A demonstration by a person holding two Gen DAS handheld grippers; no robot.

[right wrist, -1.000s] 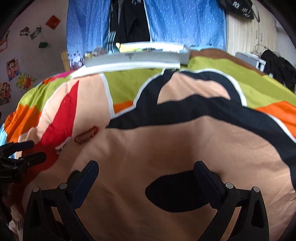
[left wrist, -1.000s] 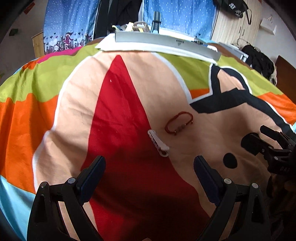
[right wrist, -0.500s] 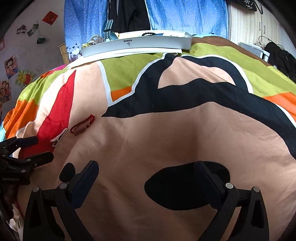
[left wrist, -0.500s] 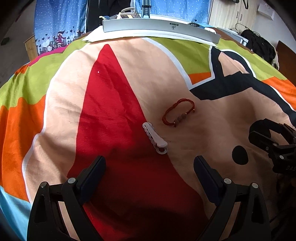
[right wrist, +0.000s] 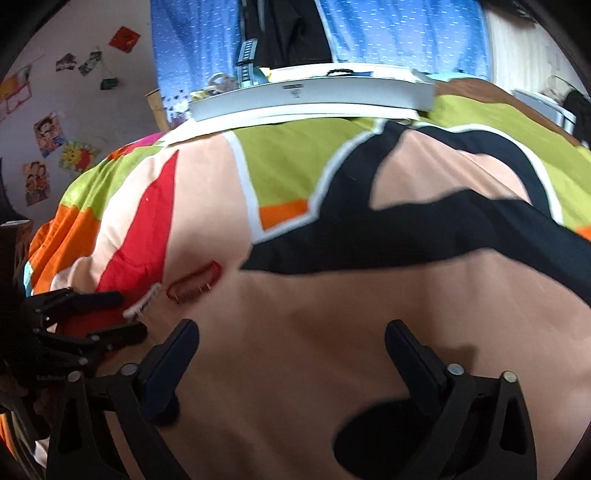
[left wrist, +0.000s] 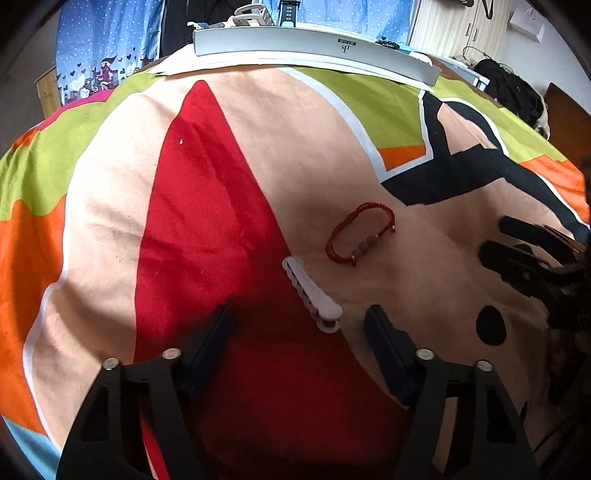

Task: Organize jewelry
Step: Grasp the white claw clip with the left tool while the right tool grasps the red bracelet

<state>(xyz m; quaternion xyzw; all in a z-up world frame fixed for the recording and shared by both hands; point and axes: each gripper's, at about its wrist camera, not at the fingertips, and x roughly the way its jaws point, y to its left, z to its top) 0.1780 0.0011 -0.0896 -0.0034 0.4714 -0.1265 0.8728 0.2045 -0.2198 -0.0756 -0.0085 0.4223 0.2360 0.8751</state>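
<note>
A white hair clip (left wrist: 312, 293) lies on the colourful bedspread, at the edge of its red patch. My left gripper (left wrist: 299, 328) stands open right behind the clip's near end, fingers either side of it without touching. A red cord bracelet with brown beads (left wrist: 360, 232) lies just beyond, to the right. In the right wrist view the hair clip (right wrist: 142, 304) and the bracelet (right wrist: 194, 282) sit at the left, beside the left gripper (right wrist: 118, 314). My right gripper (right wrist: 291, 341) is open over bare peach cloth, holding nothing. In the left wrist view the right gripper (left wrist: 502, 238) shows at the right edge.
A long white jewelry tray (left wrist: 314, 44) stands at the far end of the bed, with a watch (left wrist: 288, 11) and other pieces in it. The same tray (right wrist: 310, 96) appears in the right wrist view. A dark bag (left wrist: 513, 92) lies far right. Blue curtains hang behind.
My left gripper has moved forward and down to the white clip, and its fingers have narrowed around it. The right gripper has swung left, nearer the bracelet.
</note>
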